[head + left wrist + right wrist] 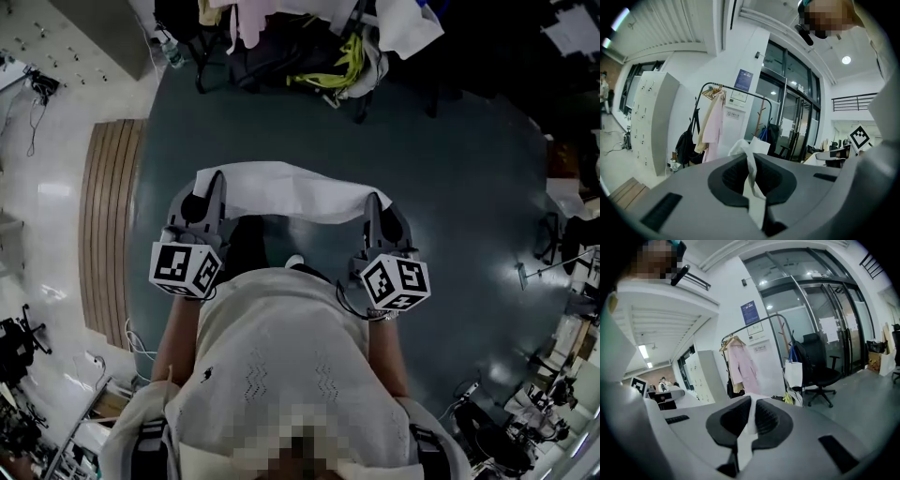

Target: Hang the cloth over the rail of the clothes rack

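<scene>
A white cloth (291,192) hangs stretched between my two grippers in front of the person's body. My left gripper (210,185) is shut on its left end, where a strip of cloth (751,178) is pinched between the jaws. My right gripper (377,204) is shut on the right end, with white cloth (746,425) clamped in the jaws. The clothes rack (736,122) stands some way ahead, a black tube frame with a pink garment (740,369) and a beige one on hangers. Its top rail (757,323) is bare toward the right.
A black office chair (820,371) and a white bag (793,373) stand beside the rack. Grey lockers (654,122) are at the left, a black backpack (684,146) hangs on the rack's side. A curved wooden floor strip (105,234) lies left.
</scene>
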### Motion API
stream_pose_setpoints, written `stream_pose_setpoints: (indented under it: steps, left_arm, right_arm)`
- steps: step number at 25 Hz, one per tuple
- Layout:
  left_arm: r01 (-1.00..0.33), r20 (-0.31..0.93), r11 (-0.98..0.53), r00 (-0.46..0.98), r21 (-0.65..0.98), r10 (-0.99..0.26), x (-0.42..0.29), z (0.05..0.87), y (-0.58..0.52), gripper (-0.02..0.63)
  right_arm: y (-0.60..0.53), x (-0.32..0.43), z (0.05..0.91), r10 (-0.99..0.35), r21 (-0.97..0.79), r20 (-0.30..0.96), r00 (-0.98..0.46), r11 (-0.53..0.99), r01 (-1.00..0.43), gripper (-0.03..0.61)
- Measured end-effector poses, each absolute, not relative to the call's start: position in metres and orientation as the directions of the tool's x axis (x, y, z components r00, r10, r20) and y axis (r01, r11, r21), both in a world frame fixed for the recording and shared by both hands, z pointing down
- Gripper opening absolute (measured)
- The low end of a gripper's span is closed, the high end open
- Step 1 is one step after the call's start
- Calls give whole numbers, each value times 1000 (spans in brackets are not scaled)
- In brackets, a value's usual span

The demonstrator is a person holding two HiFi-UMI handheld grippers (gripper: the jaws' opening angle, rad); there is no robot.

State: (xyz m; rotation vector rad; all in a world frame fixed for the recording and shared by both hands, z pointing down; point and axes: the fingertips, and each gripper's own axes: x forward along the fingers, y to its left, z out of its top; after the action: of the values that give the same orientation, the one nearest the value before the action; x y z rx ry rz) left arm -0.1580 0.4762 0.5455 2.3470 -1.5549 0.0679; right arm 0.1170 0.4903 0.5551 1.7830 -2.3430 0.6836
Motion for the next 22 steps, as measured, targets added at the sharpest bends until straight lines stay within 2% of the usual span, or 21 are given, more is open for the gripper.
stream_pose_setpoints:
  steps: [9, 14, 22]
  left_arm:
    - [-820, 175, -523, 564, 233, -807, -199, 524, 307, 25]
    - [-816, 178, -522, 568, 249, -804, -221, 531, 264, 25]
    - [-818, 218, -518, 568, 249, -793, -213, 546, 212, 25]
  right_arm:
    - [363, 78, 527, -934, -249, 331, -131, 47, -967, 21]
    - [335, 56, 537, -926, -262, 359, -119, 22, -965, 21]
    - [273, 62, 556, -916, -283, 379, -128, 17, -959, 21]
